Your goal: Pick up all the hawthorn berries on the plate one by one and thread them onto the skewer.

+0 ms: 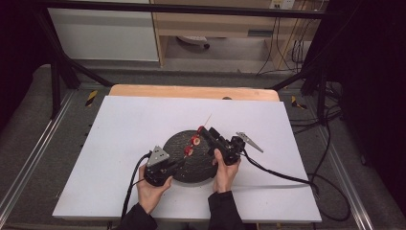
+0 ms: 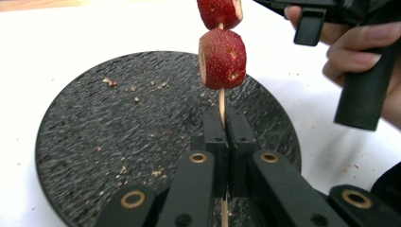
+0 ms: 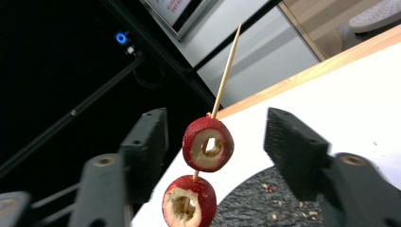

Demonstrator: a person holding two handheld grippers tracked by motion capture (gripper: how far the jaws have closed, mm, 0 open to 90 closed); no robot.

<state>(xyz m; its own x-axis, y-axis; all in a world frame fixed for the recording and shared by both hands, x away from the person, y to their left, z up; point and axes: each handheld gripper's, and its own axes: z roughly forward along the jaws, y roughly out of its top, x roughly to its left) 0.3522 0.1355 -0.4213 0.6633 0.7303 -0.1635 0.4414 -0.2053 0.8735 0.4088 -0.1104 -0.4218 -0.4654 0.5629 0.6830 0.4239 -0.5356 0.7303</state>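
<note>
Right, I'm mid-skewer here: my left tongs (image 2: 222, 137) are pinched tight on the lower end of the wooden skewer (image 3: 226, 68), holding it tilted up over the dark round plate (image 2: 90, 142) on the white counter (image 1: 119, 124). Two cored red fruit pieces are already threaded — the lower fruit (image 2: 222, 57) sits just above my left jaws, the upper fruit (image 3: 208, 144) close above it on the stick. My right tongs (image 3: 215, 151) stand wide open, empty, one jaw on each side of that upper piece without touching it. So the step in hand, as I read it, is seating the fruit along the skewer. Next I'd close the right jaws gently on the upper fruit and slide it down, keeping the left grip firm so the thin stick neither bends nor twists.
</note>
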